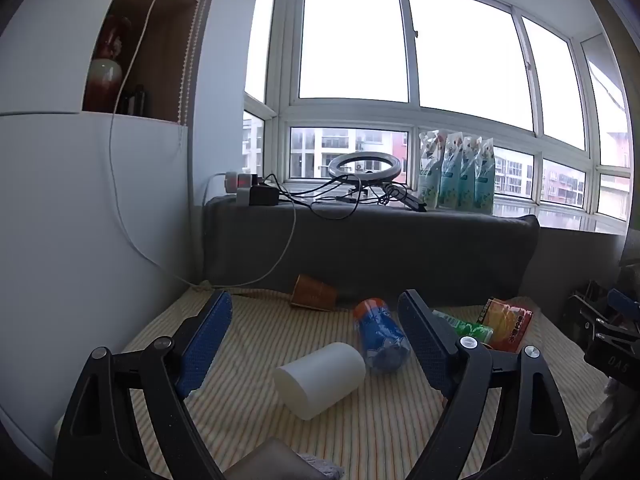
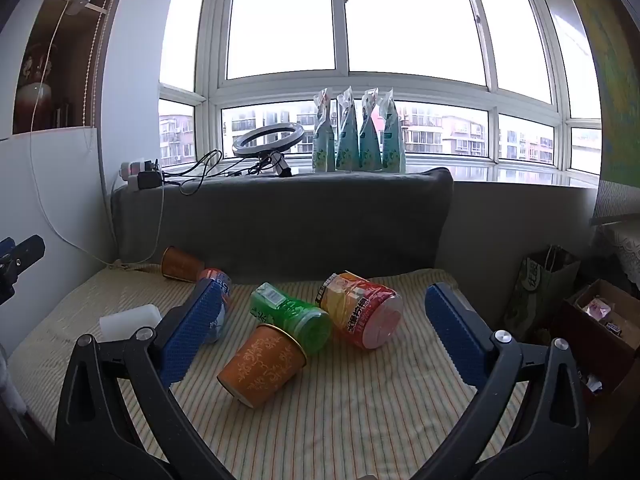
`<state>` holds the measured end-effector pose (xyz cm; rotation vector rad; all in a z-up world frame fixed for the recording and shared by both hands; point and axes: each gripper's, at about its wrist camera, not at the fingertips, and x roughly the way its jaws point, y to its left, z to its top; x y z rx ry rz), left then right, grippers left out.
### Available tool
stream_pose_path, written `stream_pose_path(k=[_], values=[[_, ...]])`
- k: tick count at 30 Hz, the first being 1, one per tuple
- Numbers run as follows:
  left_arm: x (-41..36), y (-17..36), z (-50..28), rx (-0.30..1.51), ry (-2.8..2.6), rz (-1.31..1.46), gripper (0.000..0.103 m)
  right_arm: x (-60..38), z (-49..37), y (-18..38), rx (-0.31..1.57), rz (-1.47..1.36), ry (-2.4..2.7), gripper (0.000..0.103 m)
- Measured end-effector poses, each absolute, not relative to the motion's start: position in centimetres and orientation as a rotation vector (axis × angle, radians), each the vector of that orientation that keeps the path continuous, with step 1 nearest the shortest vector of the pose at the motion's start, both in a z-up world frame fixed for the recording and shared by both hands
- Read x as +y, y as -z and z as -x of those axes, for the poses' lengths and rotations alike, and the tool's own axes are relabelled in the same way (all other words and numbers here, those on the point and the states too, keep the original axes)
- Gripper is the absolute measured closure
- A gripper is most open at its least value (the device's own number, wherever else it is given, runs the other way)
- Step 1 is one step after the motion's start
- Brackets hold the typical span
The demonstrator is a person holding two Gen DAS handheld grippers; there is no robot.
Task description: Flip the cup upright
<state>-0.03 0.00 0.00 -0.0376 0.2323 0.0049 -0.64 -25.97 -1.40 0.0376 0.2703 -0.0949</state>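
Left wrist view: the left gripper (image 1: 316, 332) is spread wide above a striped cloth (image 1: 380, 432); the white cup (image 1: 320, 380) lies on its side between the fingers, the blue cup (image 1: 380, 340) touching it at 1 o'clock.

Right wrist view: the right gripper (image 2: 324, 328) gapes too (nothing held). An orange cup (image 2: 262, 364) lies tipped, the green cup (image 2: 294, 314) against it at 1 o'clock and the red jar (image 2: 362, 310) just beside that.

Both wrist cameras are looking low across the striped mat (image 1: 248, 404) (image 2: 360, 408) toward the window. The right view is sitting nearer the mat's right side. Both are sharing the white cup (image 1: 320, 380) (image 2: 128, 320).
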Motion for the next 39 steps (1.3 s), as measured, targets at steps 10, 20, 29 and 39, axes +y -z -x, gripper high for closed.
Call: stream_pose_path(k=[10, 20, 29, 39], values=[[0.38, -0.22, -0.04, 0.234, -0.003, 0.039, 0.018, -25.88, 0.64, 1.36, 0.264, -0.034, 0.095, 0.000], [0.53, -0.31, 0.04, 0.235, -0.005, 0.045, 0.018, -25.94, 0.66, 1.30, 0.263, -0.035, 0.095, 0.000], [0.38, -0.23, 0.00, 0.235, -0.007, 0.044, 0.018, -25.86, 0.65, 1.32, 0.262, -0.036, 0.094, 0.000], [0.60, -0.35, -0.01, 0.234, -0.009, 0.047, 0.018, -25.78, 0.55, 1.28, 0.260, -0.037, 0.094, 0.000]])
